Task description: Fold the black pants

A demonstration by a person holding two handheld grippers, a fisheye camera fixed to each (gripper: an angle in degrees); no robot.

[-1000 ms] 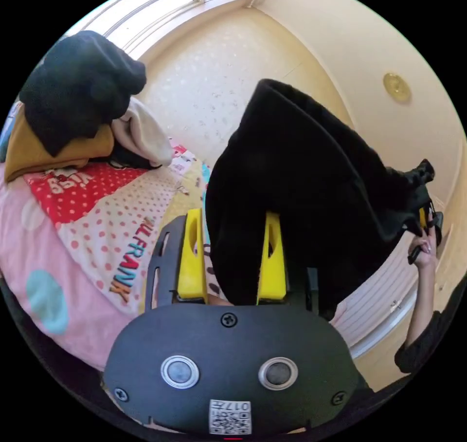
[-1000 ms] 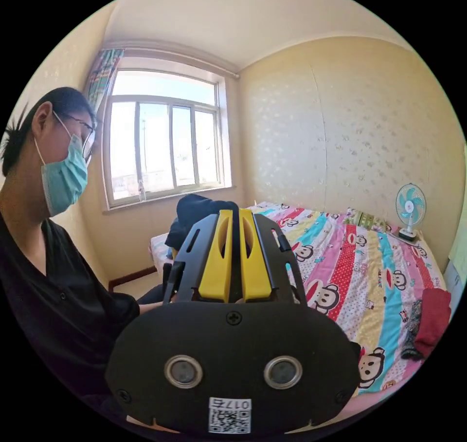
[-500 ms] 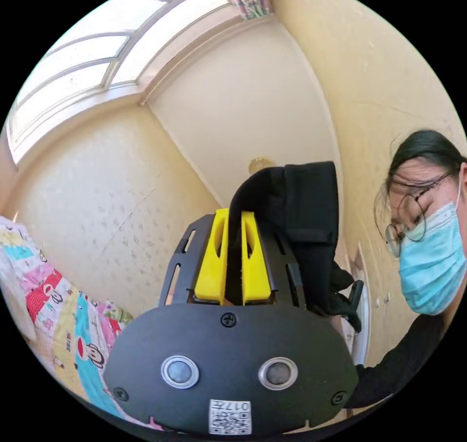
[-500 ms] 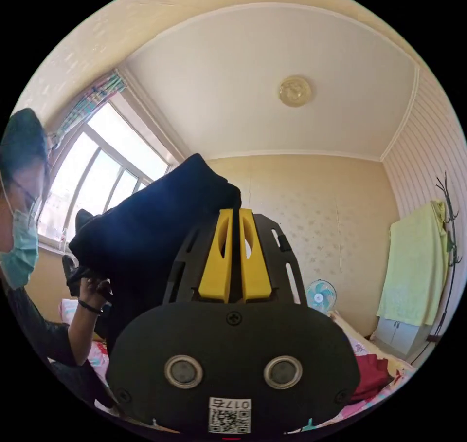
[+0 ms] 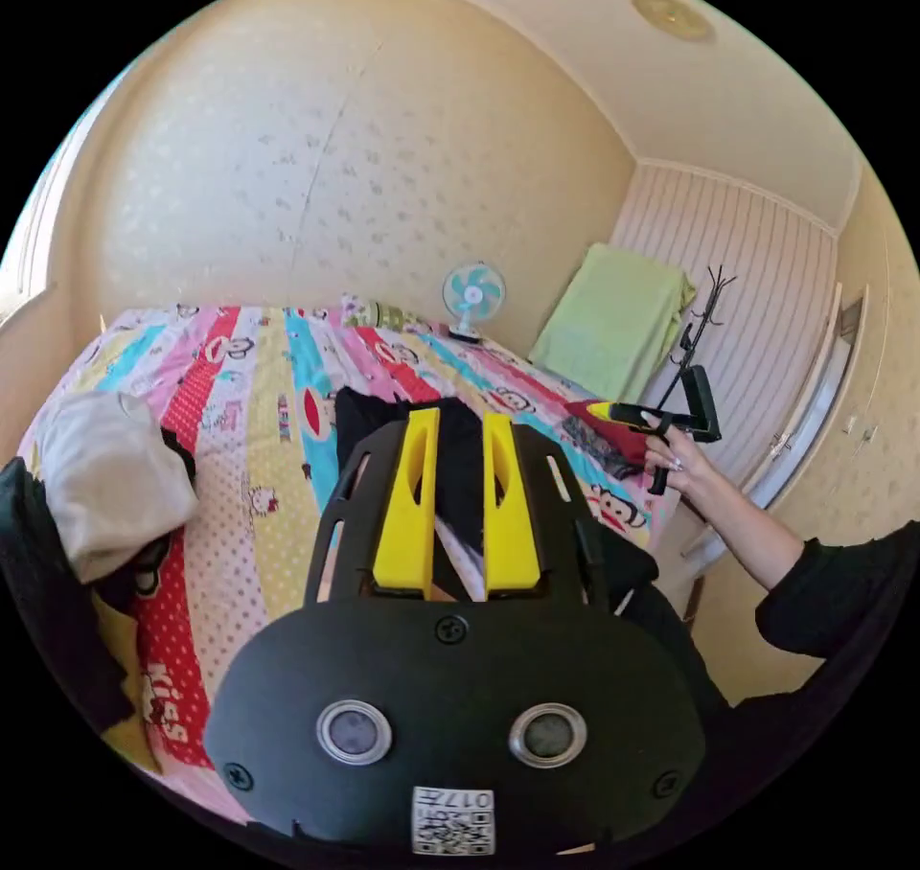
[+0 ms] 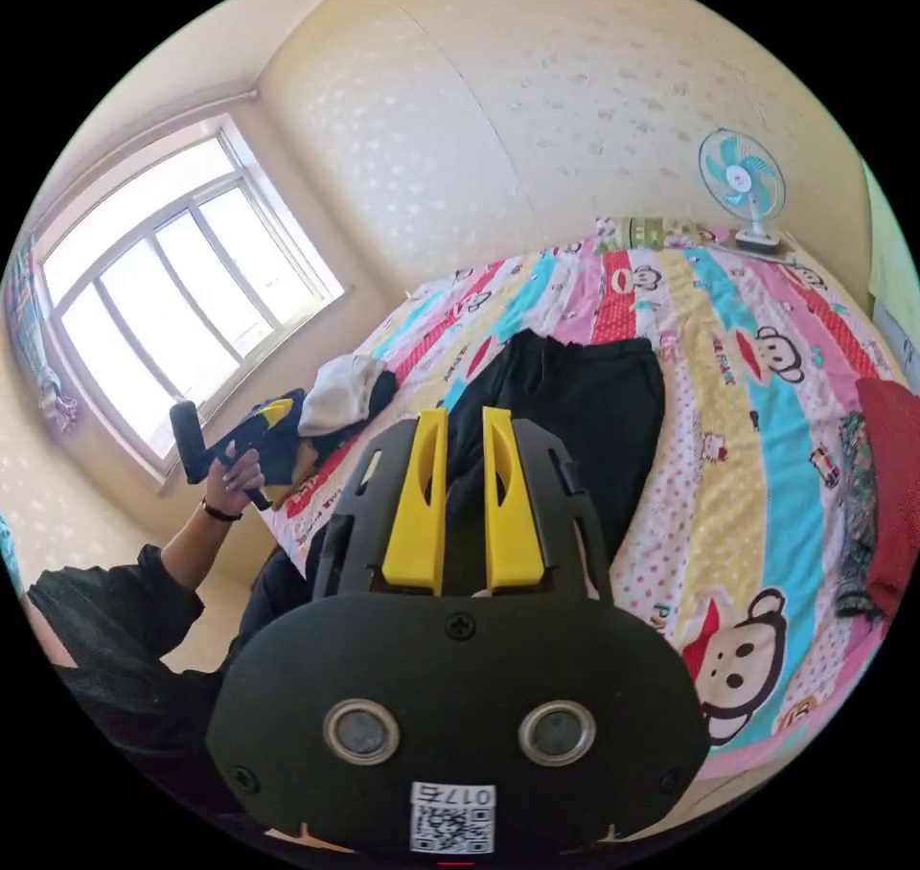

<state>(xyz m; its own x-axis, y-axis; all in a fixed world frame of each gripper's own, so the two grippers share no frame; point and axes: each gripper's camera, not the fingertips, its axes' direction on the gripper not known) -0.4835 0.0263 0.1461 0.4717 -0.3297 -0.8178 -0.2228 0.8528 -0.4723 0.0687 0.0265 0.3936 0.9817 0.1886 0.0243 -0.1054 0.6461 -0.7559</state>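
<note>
Half a second ago lifted, the black pants (image 6: pixel 575 410) are now being laid on the cartoon bedsheet (image 6: pixel 767 448); both grippers (image 5: pixel 458 496) (image 6: pixel 458 496) are being held parted, gripping nothing, so folding can begin.

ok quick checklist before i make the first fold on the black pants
1. Pants on the bed: ok, spread over the striped cover.
2. Pants flat: not ok, cloth is bunched near the far end.
3. Left claw free: ok, jaws apart, nothing pinched, pants seen between them.
4. Right claw free: ok, jaws apart over the near end of the pants.
5. Room to fold: ok, the clothes pile near the window and the red cloth at the bed's edge lie apart from the pants.
6. Near end of the pants straight: cannot tell, hidden behind the claws.
</note>
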